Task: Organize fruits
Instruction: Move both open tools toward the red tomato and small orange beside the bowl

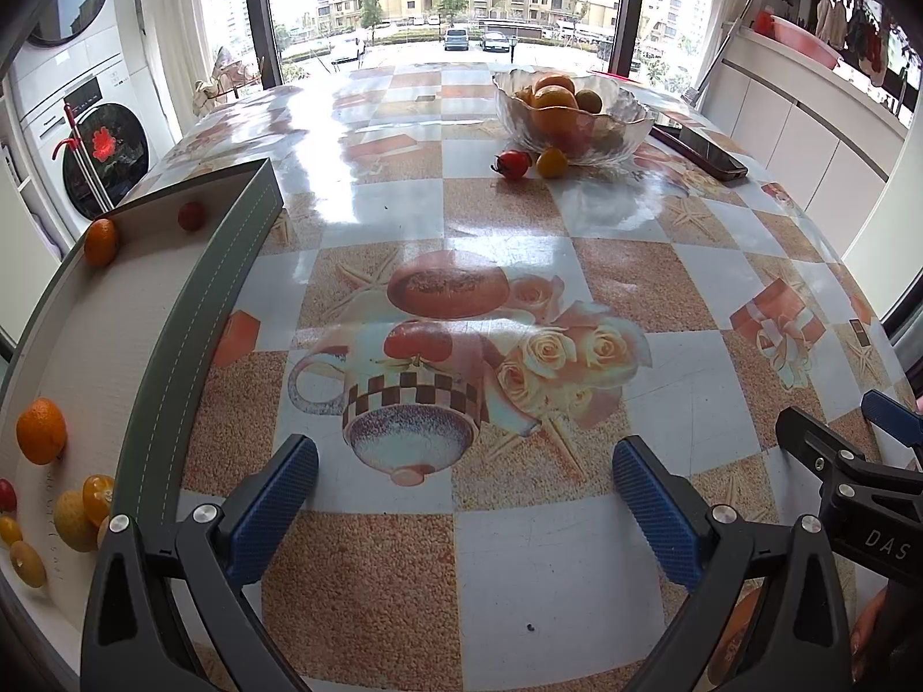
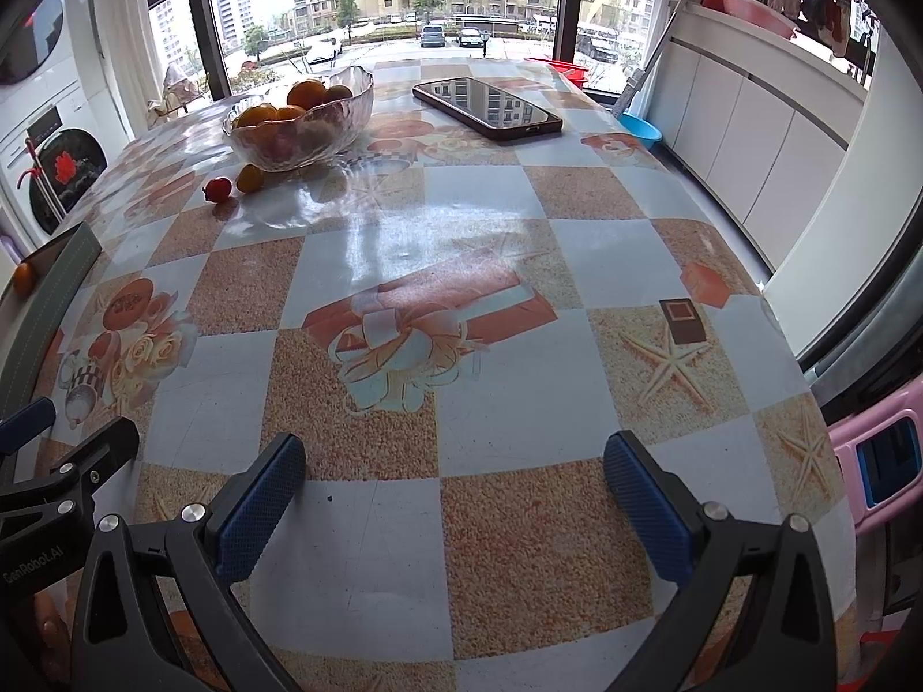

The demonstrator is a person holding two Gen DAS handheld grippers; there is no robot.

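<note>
Far to my left the grey-rimmed tray (image 1: 225,265) is lying on the table (image 1: 519,242), and loose fruit is sitting in it: a small orange (image 1: 40,431) near my side, a cluster of yellow fruits (image 1: 75,519) below it, another orange fruit (image 1: 101,242) against the far wall and a red one (image 1: 191,215) just beside that corner.

I am holding my left gripper (image 1: 464,504) low over the patterned tablecloth with its fingers (image 1: 271,510) spread wide. Nothing is between the blue pads and they are touching nothing; the printed cup and roses are showing in the gap.

Further right and farther away, the glass bowl (image 1: 629,115) is standing with oranges (image 1: 555,97) heaped inside. A red cherry tomato (image 1: 513,164) and a small yellow fruit (image 1: 552,162) are lying on the cloth just beside the bowl's foot, next to one another. A dark phone (image 1: 701,151) is lying flat to the right of the bowl.

I am holding my right gripper (image 2: 456,501) over the near right part of the table, its fingers (image 2: 649,513) equally far apart, gripping nothing and touching nothing, with bare checkered cloth between them. From here the bowl (image 2: 346,115) is sitting far off to the left, the tomato (image 2: 218,189) and yellow fruit (image 2: 250,177) in front of it, well apart from both my grippers.
</note>
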